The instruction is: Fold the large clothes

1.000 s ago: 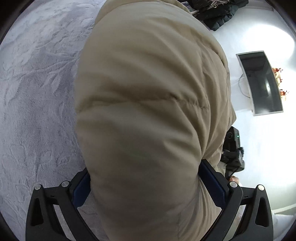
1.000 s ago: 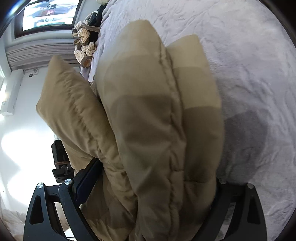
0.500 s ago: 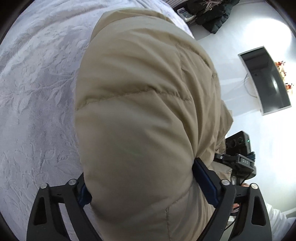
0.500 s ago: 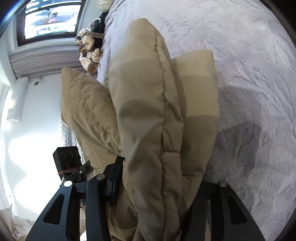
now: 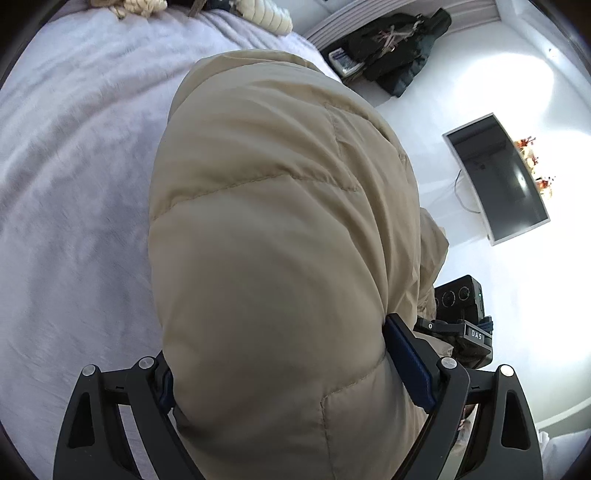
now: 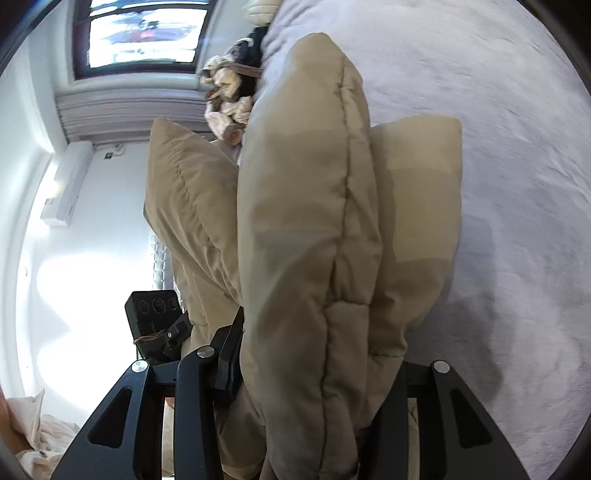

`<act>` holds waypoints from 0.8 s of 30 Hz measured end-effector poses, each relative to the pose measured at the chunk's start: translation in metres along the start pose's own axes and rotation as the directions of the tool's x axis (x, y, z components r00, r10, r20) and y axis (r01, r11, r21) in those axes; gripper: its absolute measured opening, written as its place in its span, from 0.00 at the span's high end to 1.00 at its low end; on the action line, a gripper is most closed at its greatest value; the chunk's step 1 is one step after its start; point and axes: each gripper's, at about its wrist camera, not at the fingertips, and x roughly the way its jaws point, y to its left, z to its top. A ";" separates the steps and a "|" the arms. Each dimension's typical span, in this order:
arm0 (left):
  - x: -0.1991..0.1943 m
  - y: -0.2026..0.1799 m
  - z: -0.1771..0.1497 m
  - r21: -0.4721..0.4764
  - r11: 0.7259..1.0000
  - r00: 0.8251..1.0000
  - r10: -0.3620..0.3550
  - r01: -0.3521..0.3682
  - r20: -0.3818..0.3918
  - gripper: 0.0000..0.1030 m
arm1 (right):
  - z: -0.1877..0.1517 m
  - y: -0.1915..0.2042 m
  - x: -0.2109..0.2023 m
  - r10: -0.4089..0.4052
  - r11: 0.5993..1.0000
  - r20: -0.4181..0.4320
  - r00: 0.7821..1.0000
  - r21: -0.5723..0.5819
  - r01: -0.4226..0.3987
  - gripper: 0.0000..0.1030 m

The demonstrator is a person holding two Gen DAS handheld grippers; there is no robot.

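Lavender plush bedspread (image 5: 74,192) covers the bed and fills the background of both wrist views; compared with a second ago, more of its far end shows in the left view, with a heap of cream knitted items (image 5: 147,7) now along the top edge, and the dark clothes (image 5: 391,51) on the white floor have come further into view. The tan puffer jacket (image 5: 280,236) hangs above the bedspread, held up between the two tools, its bulk rising away from each camera so that its long axis runs up the frame; in the right view it stands as three upright quilted folds (image 6: 306,236) side by side. A dark monitor (image 5: 498,177) lies on the floor to the right. The left hand-held gripper (image 5: 295,376) stands nearly as wide as before, and its blue pads press on a thick padded roll of the jacket. The right hand-held gripper (image 6: 317,373) has just been closing: its jaws, wide a second ago, now clench the bunched folds much more narrowly.
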 end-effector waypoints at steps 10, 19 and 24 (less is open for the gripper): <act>-0.099 0.093 0.060 0.002 0.999 0.995 0.047 -0.047 0.085 0.10 | 0.014 0.063 0.103 0.032 0.997 -0.016 0.999 -0.074 -0.033 0.57; -0.131 0.189 0.120 -0.040 0.990 0.983 0.142 -0.138 0.116 0.10 | 0.046 0.072 0.223 0.036 0.997 -0.061 0.997 -0.073 -0.040 0.57; -0.108 0.234 0.125 -0.069 0.976 0.974 0.212 -0.207 0.075 0.10 | 0.044 0.058 0.270 -0.061 0.998 -0.080 0.995 -0.037 0.058 0.57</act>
